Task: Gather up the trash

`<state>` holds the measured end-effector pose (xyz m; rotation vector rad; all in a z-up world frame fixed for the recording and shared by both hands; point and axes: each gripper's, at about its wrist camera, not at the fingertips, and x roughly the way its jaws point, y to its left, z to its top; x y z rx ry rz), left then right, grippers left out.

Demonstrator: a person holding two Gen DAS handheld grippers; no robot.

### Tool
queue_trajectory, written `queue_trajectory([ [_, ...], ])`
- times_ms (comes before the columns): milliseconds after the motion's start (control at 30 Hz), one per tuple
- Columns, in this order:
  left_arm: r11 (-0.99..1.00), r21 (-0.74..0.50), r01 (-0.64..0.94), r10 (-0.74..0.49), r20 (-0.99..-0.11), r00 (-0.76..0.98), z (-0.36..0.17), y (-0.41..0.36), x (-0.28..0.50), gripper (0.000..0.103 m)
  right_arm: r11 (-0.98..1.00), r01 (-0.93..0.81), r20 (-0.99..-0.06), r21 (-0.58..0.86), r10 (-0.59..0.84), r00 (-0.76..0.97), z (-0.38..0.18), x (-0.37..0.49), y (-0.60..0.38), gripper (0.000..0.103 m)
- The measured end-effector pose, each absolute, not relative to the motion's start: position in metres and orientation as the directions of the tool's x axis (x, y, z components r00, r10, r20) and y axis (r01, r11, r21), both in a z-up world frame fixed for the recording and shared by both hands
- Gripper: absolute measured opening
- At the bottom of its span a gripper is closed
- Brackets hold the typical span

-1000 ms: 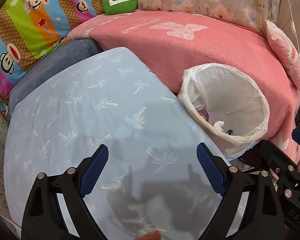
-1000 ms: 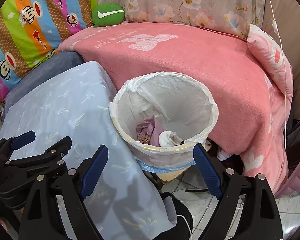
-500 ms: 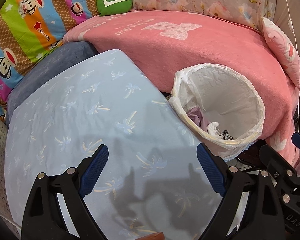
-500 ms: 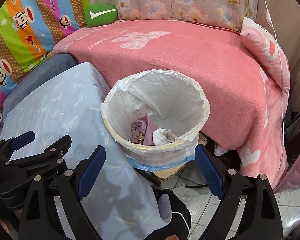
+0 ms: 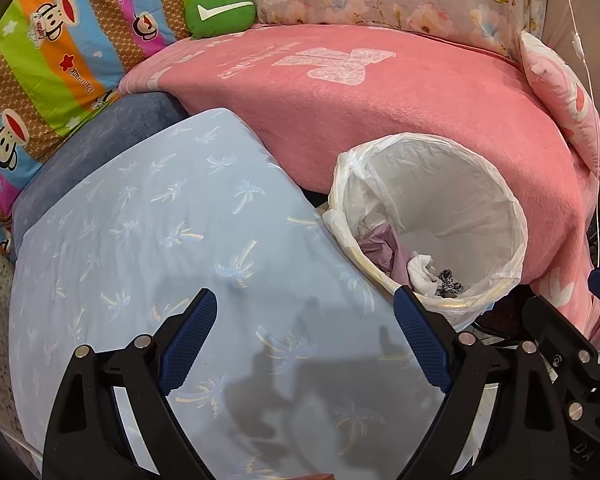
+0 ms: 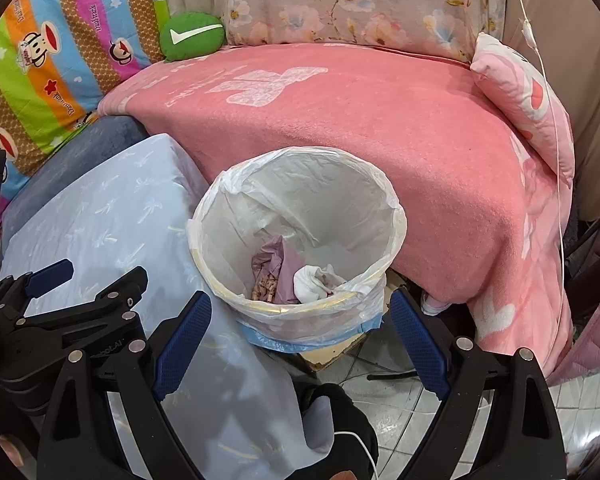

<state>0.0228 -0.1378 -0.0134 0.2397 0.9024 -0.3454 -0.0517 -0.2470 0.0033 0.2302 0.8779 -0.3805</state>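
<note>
A waste bin lined with a white plastic bag [image 6: 300, 216] stands between the blue-clothed table and the pink sofa; it also shows in the left wrist view [image 5: 432, 200]. Inside lie a crumpled purple wrapper [image 6: 278, 262], a white tissue [image 6: 312, 280] and small brown bits. My right gripper [image 6: 300, 332] is open and empty, just in front of the bin. My left gripper [image 5: 306, 340] is open and empty above the table cloth [image 5: 160, 240], left of the bin.
A pink blanket [image 6: 360, 120] covers the sofa behind the bin. A green cushion [image 6: 192, 36] and a striped cartoon cover [image 6: 60, 40] lie at the back left. A pink pillow [image 6: 524, 96] sits at the right. Tiled floor [image 6: 412, 420] shows below the bin.
Both grippers have pulled back and risen a little, so the bin sits lower and farther left in both views. Both stay open and empty.
</note>
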Motion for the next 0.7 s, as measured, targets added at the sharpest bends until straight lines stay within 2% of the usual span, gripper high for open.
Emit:
queue_trajectory([
  [700,0.923,0.053,0.381,-0.19,-0.799,0.57,-0.0133,-0.1439,0.024,0.086,0.905,0.424,-0.783,0.037,-0.237,0.574,0.0018,-0.0514,-0.2533,0.087],
])
